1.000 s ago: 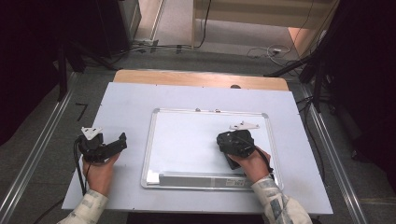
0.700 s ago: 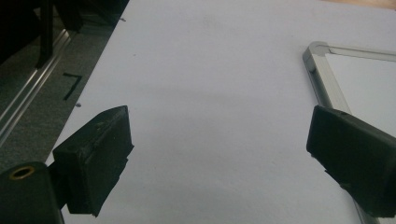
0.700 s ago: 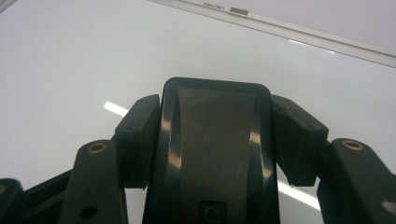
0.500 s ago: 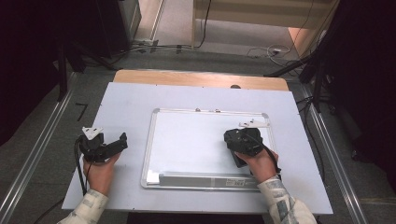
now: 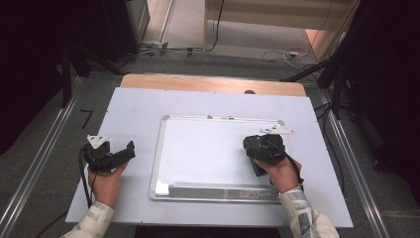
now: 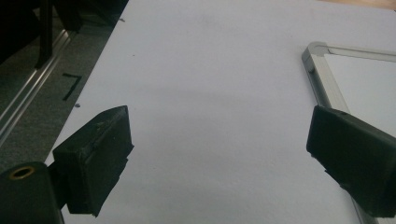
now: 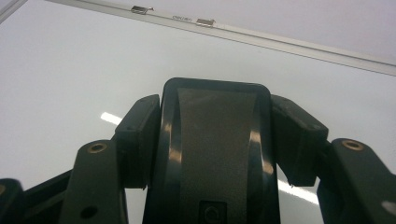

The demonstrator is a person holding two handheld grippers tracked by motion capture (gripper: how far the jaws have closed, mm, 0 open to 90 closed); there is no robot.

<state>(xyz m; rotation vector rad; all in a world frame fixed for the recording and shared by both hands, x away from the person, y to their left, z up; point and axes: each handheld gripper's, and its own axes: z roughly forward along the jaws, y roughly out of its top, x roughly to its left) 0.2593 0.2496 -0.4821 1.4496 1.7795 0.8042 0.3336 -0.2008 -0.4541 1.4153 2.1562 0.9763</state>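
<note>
- Right gripper (image 5: pixel 257 148) is clamped on a black whiteboard eraser (image 7: pixel 215 149). In the right gripper view both jaws press against its 2 long sides, and the eraser's dark grey top faces the camera.
- From the high view, the eraser sits in that gripper over the right part of the whiteboard (image 5: pixel 208 148), near the board's right edge. Can't tell if it's touching the surface or held just above it.
- The whiteboard lies flat in the middle of the pale table (image 5: pixel 133 109), silver frame all round, 2 small clips (image 7: pixel 142 9) on its far rail.
- Left gripper (image 5: pixel 119 154) is spread wide with nothing between the jaws. It sits over bare table, left of the board and apart from it.
- In the left gripper view, the board's near corner (image 6: pixel 317 51) shows just past the right-hand jaw.
</note>
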